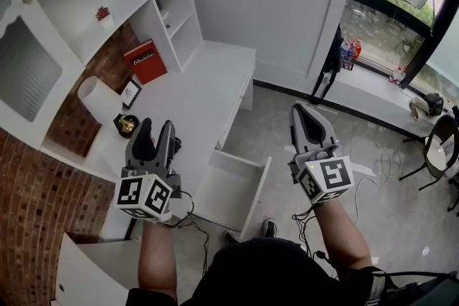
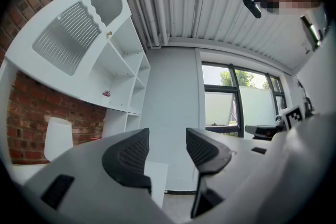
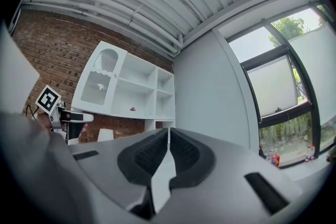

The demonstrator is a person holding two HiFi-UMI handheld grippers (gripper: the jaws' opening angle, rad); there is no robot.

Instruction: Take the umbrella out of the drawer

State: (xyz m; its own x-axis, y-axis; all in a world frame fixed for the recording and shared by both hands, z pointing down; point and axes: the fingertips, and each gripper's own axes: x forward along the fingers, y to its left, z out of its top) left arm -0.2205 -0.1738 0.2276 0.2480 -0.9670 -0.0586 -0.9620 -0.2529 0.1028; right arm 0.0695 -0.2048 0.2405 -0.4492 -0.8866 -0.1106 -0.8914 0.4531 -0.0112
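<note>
White drawer (image 1: 240,190) stood pulled out of the desk (image 1: 208,75); umbrella not discernible in any view.
The drawer lay below and between the two pairs of fingertips, touching neither. On the left gripper (image 1: 157,127) the fingers stood apart with nothing between them, over the desk edge left of the drawer. On the right gripper (image 1: 302,111) the fingers were closed together on nothing, over the floor (image 1: 373,175) to its right.

Bright, even daylight enters through the window (image 1: 380,29); shadows are soft. Head view sharp. Both gripper views bend strongly, with black vignetted corners.
</note>
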